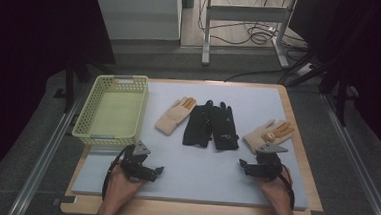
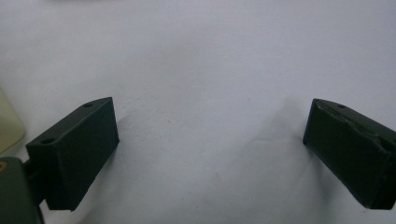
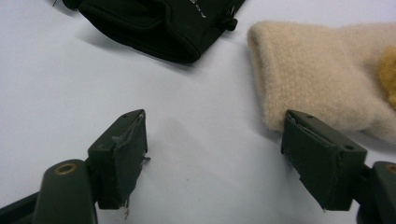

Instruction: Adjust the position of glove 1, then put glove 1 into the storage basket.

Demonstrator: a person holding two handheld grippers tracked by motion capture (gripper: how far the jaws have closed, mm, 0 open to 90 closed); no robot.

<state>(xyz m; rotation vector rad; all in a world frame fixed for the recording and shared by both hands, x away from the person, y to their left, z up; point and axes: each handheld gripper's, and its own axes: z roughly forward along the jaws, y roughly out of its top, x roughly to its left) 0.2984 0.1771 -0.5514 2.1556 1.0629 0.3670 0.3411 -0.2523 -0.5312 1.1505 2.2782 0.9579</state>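
Two beige gloves with orange fingertips lie on the pale mat (image 1: 194, 178), one (image 1: 175, 114) left of centre and one (image 1: 268, 135) at the right. A pair of black gloves (image 1: 211, 125) rests between them. My left gripper (image 1: 157, 171) sits low at the front left, held in a hand and open over bare mat (image 2: 210, 70), its jaws (image 2: 210, 121) wide apart with nothing between them. Just in front of the right beige glove, my right gripper (image 1: 243, 166) is open (image 3: 215, 123). The cuff of that glove (image 3: 322, 70) lies beside its right jaw, and a black glove (image 3: 159, 23) lies farther off.
A yellow-green perforated basket (image 1: 112, 110) stands at the mat's left edge, close behind my left gripper; its corner (image 2: 7, 126) shows at the left of the left gripper view. The mat lies on a wooden board (image 1: 301, 144). Table legs and cables lie on the floor beyond.
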